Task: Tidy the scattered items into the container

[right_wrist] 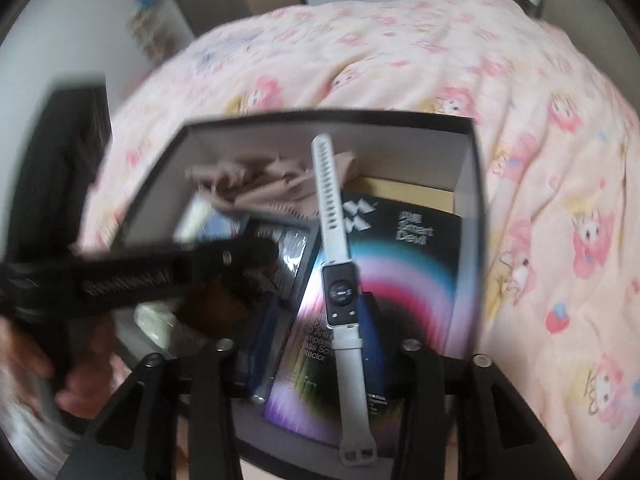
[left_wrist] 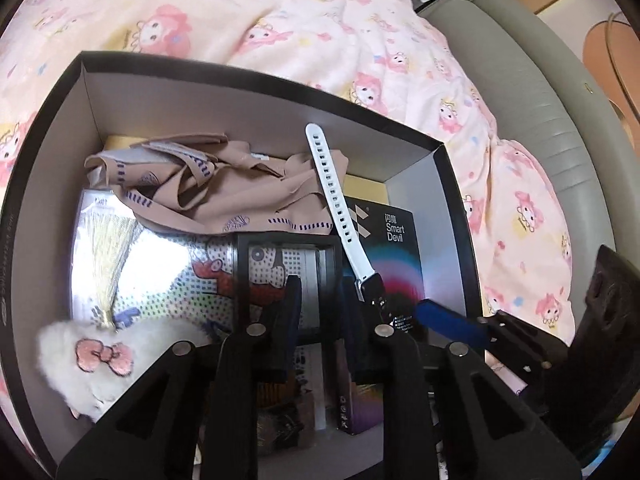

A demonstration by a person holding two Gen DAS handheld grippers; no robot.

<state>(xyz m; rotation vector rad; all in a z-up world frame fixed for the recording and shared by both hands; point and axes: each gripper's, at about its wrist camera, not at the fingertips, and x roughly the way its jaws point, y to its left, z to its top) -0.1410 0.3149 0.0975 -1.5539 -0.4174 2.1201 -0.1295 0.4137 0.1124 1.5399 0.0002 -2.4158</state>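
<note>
A black box with a white inside (left_wrist: 256,92) (right_wrist: 478,184) sits on the pink bed. In it lie tan cloth (left_wrist: 208,184), a "Smart Devil" package (left_wrist: 394,248) (right_wrist: 404,264), a small black frame (left_wrist: 288,280), a cartoon packet and a white fluffy toy (left_wrist: 96,364). My right gripper (right_wrist: 316,320) hangs over the box with a white smartwatch (right_wrist: 340,292) against its right finger; the jaws stand apart. The watch strap (left_wrist: 332,196) sticks up in the left wrist view. My left gripper (left_wrist: 320,300) is open over the box, beside the black frame.
Pink cartoon-print bedding (left_wrist: 304,28) (right_wrist: 540,160) surrounds the box. A grey padded bed edge (left_wrist: 532,92) runs along the right. A hand holding the left gripper (right_wrist: 80,360) shows at the left of the right wrist view, which is blurred.
</note>
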